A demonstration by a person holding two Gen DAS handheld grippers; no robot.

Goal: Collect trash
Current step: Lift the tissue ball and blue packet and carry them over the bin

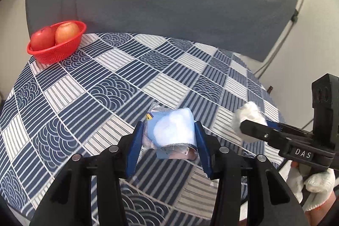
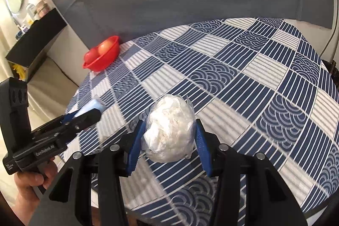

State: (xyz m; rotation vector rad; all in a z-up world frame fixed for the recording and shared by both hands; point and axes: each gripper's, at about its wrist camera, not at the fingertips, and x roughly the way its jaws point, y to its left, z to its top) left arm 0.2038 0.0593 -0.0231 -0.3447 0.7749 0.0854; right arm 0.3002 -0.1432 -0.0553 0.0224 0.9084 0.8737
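Your left gripper (image 1: 168,137) is clamped on the blue packet (image 1: 172,130), your right gripper (image 2: 169,137) on the white wad (image 2: 169,128). Both sit squarely between the pads, lifted off the tablecloth (image 1: 106,82), so no bin's in view yet.

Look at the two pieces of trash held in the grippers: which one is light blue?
The flat packet clamped in the left gripper is light blue. The other piece, the crumpled wad in the right gripper, is white.

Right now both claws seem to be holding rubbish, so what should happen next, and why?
Probably carry both pieces off the table to a bin, which no view shows. The left gripper is shut on the blue packet, the right gripper on the white wad; no other trash shows on the cloth.
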